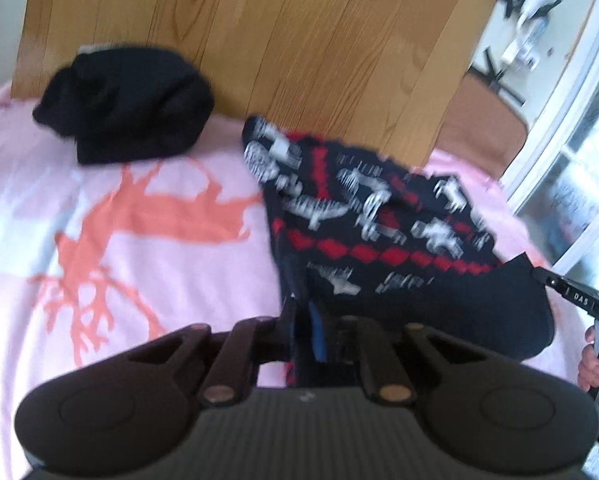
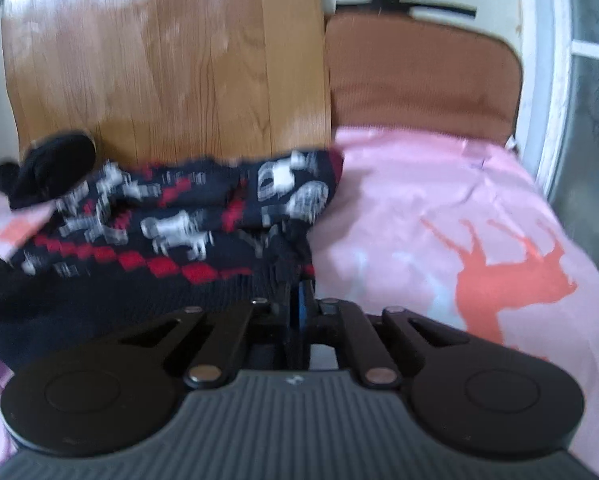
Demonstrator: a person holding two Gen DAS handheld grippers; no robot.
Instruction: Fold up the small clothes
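Observation:
A small dark navy knitted garment (image 1: 379, 216) with white figures and red diamond bands lies bunched on the pink bedsheet (image 1: 99, 208), near the wooden headboard. My left gripper (image 1: 303, 320) is shut on its near left edge, with cloth pinched between the fingers. My right gripper (image 2: 299, 300) is shut on the garment's (image 2: 159, 232) near right edge. In the left wrist view the right gripper (image 1: 539, 276) shows at the far right, a hand holding it.
A crumpled black garment (image 1: 127, 108) sits on the sheet against the wooden headboard (image 1: 259, 40). A brown cushion (image 2: 419, 76) stands at the head of the bed beside a white-framed window (image 2: 559, 100). The sheet (image 2: 439, 200) carries orange deer prints.

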